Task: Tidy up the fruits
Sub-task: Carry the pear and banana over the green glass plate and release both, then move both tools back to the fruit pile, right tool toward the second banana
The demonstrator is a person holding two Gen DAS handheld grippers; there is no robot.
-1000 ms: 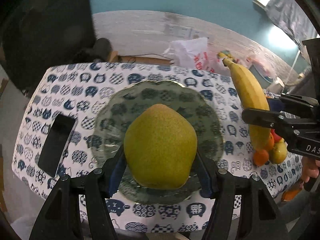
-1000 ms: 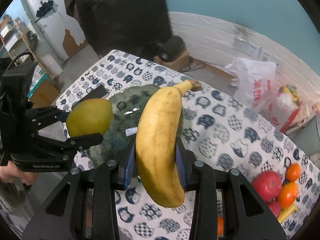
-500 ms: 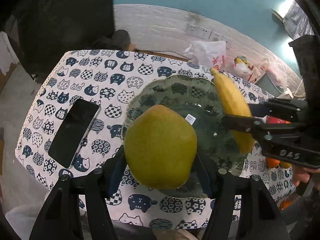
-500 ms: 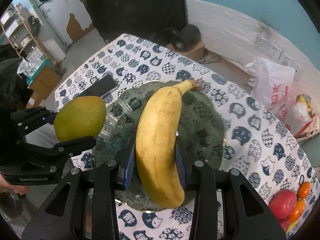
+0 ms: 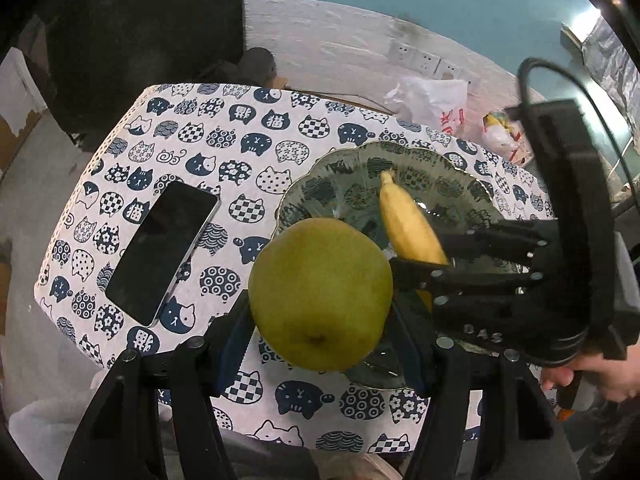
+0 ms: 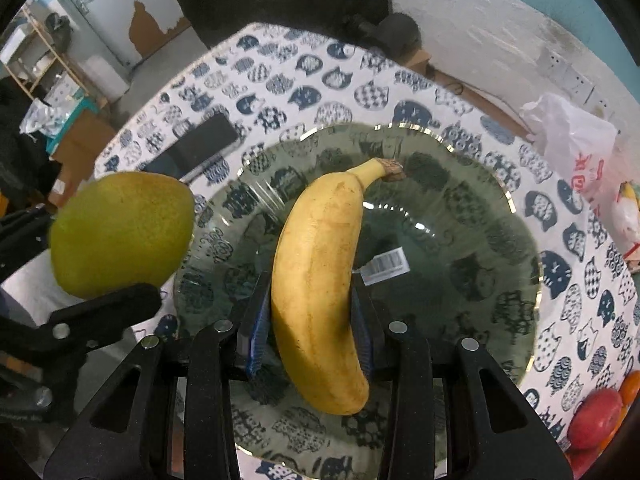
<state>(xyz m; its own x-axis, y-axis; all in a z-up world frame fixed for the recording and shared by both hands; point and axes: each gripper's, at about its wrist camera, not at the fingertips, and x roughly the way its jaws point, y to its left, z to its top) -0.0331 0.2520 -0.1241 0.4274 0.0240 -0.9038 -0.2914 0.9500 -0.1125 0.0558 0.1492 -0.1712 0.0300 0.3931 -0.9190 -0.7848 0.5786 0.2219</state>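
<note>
My left gripper is shut on a green pear and holds it in the air over the near left rim of a clear glass plate. My right gripper is shut on a yellow banana and holds it above the middle of the plate. In the left wrist view the banana and right gripper body hang over the plate. In the right wrist view the pear floats at the plate's left edge.
A black phone lies on the cat-print tablecloth left of the plate. A red apple and oranges sit at the table's right end. A white plastic bag lies beyond the table. A barcode sticker is on the plate.
The right gripper carried the banana left until it hangs over the plate's middle. The left gripper with the pear shifted left, off the plate's centre to its near left rim.
</note>
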